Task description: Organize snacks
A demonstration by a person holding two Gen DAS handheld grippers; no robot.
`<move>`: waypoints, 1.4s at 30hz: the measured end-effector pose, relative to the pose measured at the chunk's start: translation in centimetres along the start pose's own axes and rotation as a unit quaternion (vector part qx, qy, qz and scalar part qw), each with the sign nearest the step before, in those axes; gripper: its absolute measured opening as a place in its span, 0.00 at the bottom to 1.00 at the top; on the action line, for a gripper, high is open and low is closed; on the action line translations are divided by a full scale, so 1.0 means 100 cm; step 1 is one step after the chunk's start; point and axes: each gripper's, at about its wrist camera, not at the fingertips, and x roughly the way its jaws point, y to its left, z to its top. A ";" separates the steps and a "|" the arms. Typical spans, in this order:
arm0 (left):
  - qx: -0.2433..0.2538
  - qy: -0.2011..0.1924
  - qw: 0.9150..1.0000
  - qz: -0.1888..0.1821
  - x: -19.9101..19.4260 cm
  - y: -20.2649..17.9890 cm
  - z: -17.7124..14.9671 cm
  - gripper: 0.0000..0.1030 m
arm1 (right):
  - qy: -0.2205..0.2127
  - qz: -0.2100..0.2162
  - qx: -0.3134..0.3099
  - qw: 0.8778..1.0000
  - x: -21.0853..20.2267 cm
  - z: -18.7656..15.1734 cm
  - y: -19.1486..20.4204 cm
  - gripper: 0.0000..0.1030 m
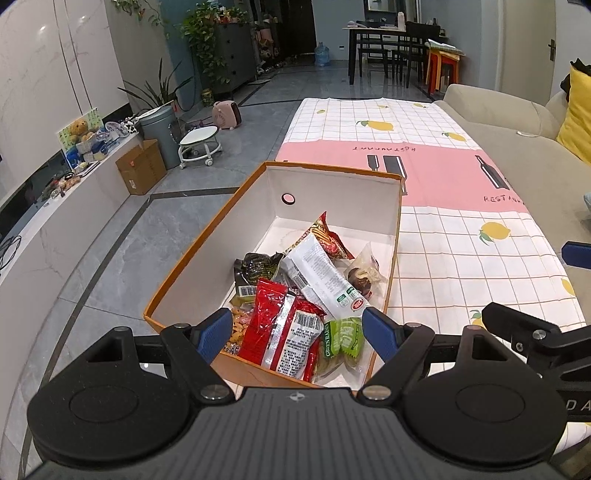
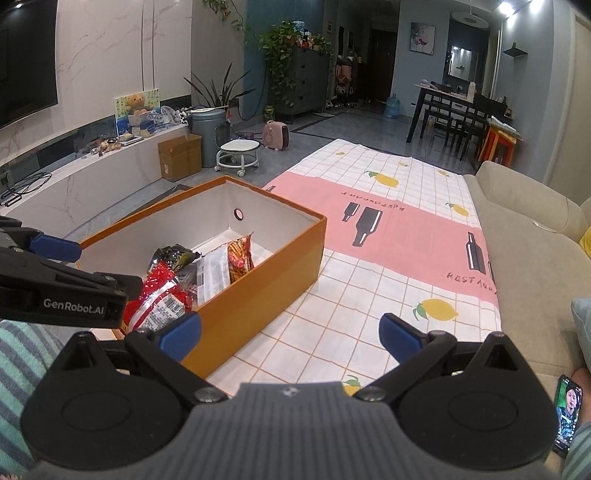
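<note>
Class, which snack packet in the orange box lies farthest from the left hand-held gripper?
The red-and-yellow patterned packet, propped near the box's far end; all other packets lie closer.

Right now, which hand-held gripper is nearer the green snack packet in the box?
Left. The left hand-held gripper hovers directly over the green snack packet; the right hand-held gripper is beside the orange box, over the tablecloth.

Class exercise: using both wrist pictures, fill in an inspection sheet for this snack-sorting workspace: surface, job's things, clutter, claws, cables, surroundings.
Surface: checked lemon-print cloth, bare beside the box.
Job's things: orange box holds the snack packets, among them a red packet, a white packet and a green packet.
Clutter: phone with its screen lit, at the sofa edge.
Claws: left claw open over the box; right claw open, empty.
Cables: black cords on the TV bench.
Surroundings: sofa, cardboard carton, dining table.
</note>
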 end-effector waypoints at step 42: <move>0.004 0.019 1.000 -0.003 0.007 -0.003 -0.001 0.91 | 0.012 -0.009 0.004 1.000 0.003 -0.001 -0.003 0.96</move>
